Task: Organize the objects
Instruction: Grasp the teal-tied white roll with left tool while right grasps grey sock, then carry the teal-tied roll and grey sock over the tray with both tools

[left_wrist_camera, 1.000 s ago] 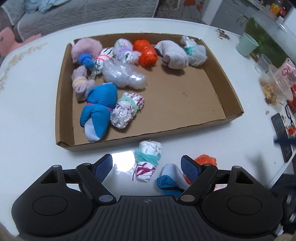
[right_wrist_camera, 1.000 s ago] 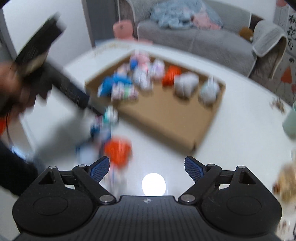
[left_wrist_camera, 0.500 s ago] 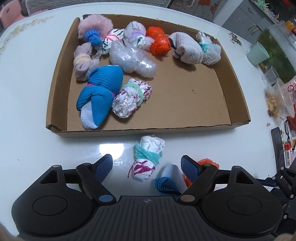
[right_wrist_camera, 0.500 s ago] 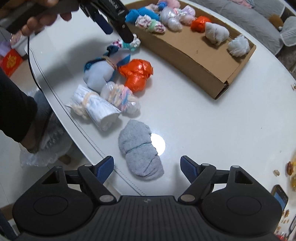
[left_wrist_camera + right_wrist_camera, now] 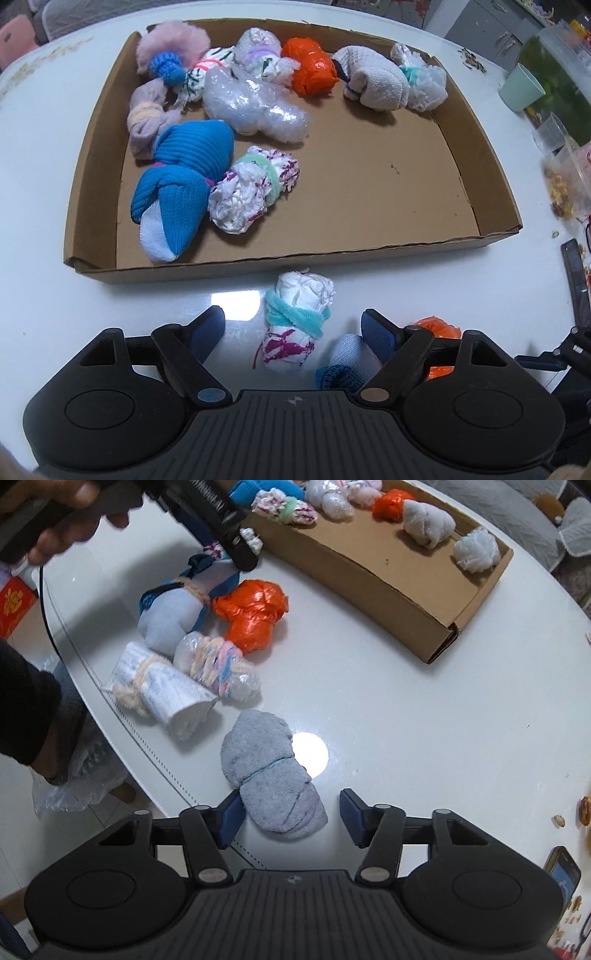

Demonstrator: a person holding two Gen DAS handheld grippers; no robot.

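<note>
A shallow cardboard tray (image 5: 484, 173) holds several rolled bundles of socks and plastic bags. My left gripper (image 5: 293, 328) is open, its jaws on either side of a white bundle with a teal band (image 5: 297, 317) lying on the table in front of the tray. A blue-and-white sock roll (image 5: 347, 365) and an orange bag bundle (image 5: 441, 332) lie by its right finger. My right gripper (image 5: 291, 818) is open just above a grey sock roll (image 5: 269, 775) on the white table. The tray also shows in the right wrist view (image 5: 369, 587).
In the right wrist view an orange bundle (image 5: 255, 613), a clear bundle with a pastel band (image 5: 218, 668) and a white roll (image 5: 162, 690) lie near the table edge (image 5: 122, 720). A green cup (image 5: 521, 88), plastic containers and a phone (image 5: 574, 273) stand right of the tray.
The right gripper swung down from a blurred high view to just over the grey sock roll. The left gripper moved closer to the teal-banded bundle. Both stayed open.
</note>
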